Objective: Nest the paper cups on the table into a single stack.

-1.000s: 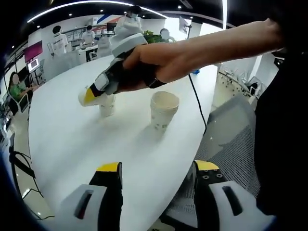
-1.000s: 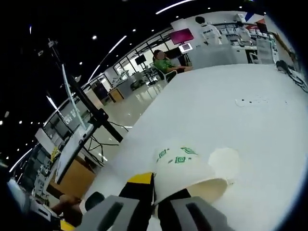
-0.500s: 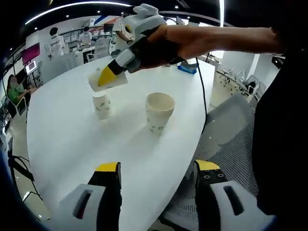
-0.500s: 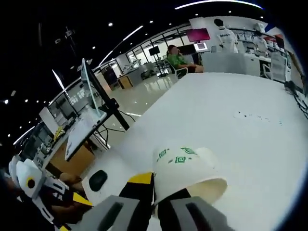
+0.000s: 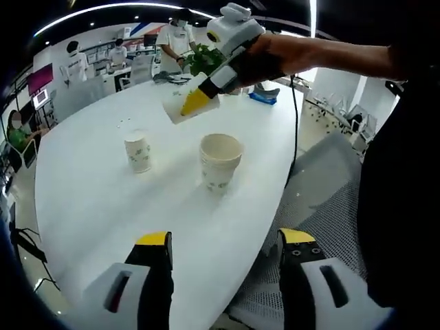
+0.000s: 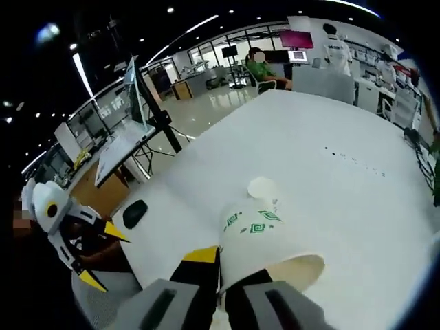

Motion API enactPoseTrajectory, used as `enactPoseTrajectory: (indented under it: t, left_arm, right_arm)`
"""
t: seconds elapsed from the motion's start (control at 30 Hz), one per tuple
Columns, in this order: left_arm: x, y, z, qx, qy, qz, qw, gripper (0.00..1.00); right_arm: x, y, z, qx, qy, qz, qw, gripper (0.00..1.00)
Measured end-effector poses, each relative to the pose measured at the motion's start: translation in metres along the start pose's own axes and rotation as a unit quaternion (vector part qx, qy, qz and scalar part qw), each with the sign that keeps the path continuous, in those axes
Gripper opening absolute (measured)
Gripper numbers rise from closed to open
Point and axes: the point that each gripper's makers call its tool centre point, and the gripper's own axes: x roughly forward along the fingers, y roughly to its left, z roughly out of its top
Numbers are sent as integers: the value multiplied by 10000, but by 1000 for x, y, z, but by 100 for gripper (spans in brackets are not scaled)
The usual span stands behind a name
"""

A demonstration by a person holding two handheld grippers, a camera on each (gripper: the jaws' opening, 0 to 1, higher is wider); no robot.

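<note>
White and oval, the table (image 5: 96, 199) runs back into an open-plan office with people standing at desks behind it. Your right gripper (image 5: 194, 103) is raised above the table, held out on your outstretched arm, its yellow-tipped jaws closed on a paper cup (image 5: 180, 110) that hangs tilted in the air. In the right gripper view the same held cup (image 6: 265, 240) lies on its side against the jaws, green pattern up, its open mouth turned to the lower right.

Just below it in the left gripper view stands a stack of cups (image 5: 219, 161), upright, mouth open. A single cup (image 5: 138, 151) stands upright to its left, well apart; you see it from above in the right gripper view as well (image 6: 262, 190).

Your left gripper (image 5: 221, 240) hovers low near the table's near edge, jaws spread wide, holding nothing. A grey mesh chair (image 5: 330, 192) sits beside that edge.
</note>
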Motion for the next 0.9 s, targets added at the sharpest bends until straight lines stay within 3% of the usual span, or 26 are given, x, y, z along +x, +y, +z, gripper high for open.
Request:
enactPoseTrajectory:
  t: [0.27,0.47,0.63,0.73,0.83,0.9]
  left_arm:
    - [3,-3,3,-5,-22,5,10000,60]
    - [3,-5,4,4,-27,7,10000,60]
    - [2,-5,3,-18,-41,15,10000,60]
    - [1,-7,2,-22,-33,15,10000,60]
    - [1,-8,1,-15,-22,5,10000,60]
    - [1,-7,1,-21,-23,4,10000,59]
  right_arm:
    - [-15,16,-12,-19,265,138,9996,0]
    - [-21,19,-34,-487,801,50,9956,0]
    - [-24,25,-39,-601,1073,199,9922,0]
    - [-29,28,-46,-904,1402,203,9858,0]
    - [-29,28,-53,-1389,1841,240,9728,0]
    - [-31,41,-61,-1598,2019,349,9656,0]
